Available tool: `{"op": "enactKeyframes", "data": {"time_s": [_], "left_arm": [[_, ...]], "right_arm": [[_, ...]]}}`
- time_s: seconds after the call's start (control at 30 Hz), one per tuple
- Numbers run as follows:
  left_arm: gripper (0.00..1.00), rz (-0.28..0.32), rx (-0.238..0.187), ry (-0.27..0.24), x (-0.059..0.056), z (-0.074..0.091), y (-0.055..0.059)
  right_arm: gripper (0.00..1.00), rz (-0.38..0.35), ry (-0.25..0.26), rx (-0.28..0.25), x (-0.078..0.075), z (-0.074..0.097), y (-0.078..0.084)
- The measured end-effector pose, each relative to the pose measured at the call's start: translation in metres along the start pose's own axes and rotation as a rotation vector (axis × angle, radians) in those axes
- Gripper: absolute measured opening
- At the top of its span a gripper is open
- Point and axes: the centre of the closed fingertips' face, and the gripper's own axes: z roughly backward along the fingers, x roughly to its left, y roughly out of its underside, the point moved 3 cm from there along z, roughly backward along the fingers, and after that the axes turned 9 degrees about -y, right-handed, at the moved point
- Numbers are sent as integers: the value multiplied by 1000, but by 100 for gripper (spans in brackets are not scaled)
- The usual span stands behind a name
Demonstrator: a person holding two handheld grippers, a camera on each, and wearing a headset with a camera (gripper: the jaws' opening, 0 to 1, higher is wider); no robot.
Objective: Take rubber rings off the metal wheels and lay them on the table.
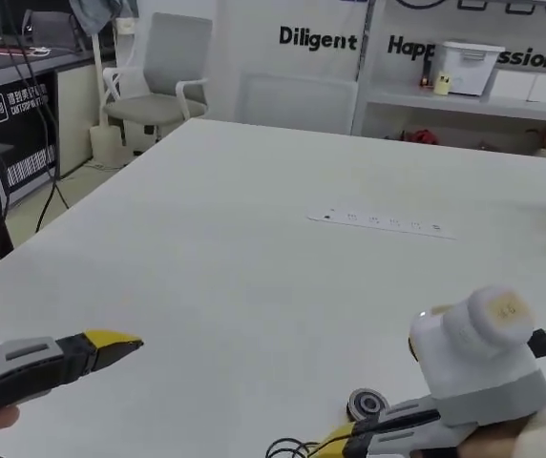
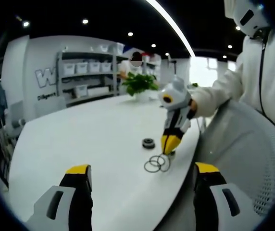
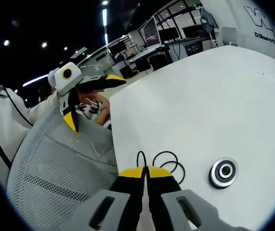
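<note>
A metal wheel (image 1: pixel 367 404) (image 3: pixel 224 172) (image 2: pixel 148 143) lies flat on the white table (image 1: pixel 254 286) near its front edge. Thin black rubber rings (image 3: pixel 168 161) (image 2: pixel 156 163) (image 1: pixel 287 448) lie on the table beside the wheel. My right gripper (image 3: pixel 146 172) (image 1: pixel 335 441) (image 2: pixel 168 147) is down at the rings, jaws shut, with a black ring's loop running into the seam between its tips. My left gripper (image 2: pixel 142 169) (image 1: pixel 125 343) is held off to the left above the table's edge, jaws wide open and empty, pointing towards the rings.
A flush socket strip (image 1: pixel 378 222) sits in the tabletop further back. A grey office chair (image 1: pixel 158 76) and shelves with a white bin (image 1: pixel 466 67) stand beyond the table. The table's front edge (image 3: pixel 116 144) is right by the rings.
</note>
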Motion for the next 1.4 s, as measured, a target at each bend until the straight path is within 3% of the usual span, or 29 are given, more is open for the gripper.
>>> {"op": "enactKeyframes", "data": {"time_s": [0.13, 0.3, 0.97, 1.27, 1.4], "left_arm": [[88, 0, 0, 1, -1, 0, 0], [88, 2, 3, -3, 1, 0, 0], [87, 6, 5, -8, 2, -2, -1], [87, -4, 6, -20, 6, 2, -4], [87, -10, 5, -31, 11, 5, -7]], "right_arm": [[0, -23, -3, -22, -2, -2, 0], [0, -17, 16, 3, -6, -5, 7], [6, -7, 67, 9, -17, -4, 11], [7, 18, 105, -34, -24, 13, -1], [8, 16, 133, -91, -30, 25, -12]]}}
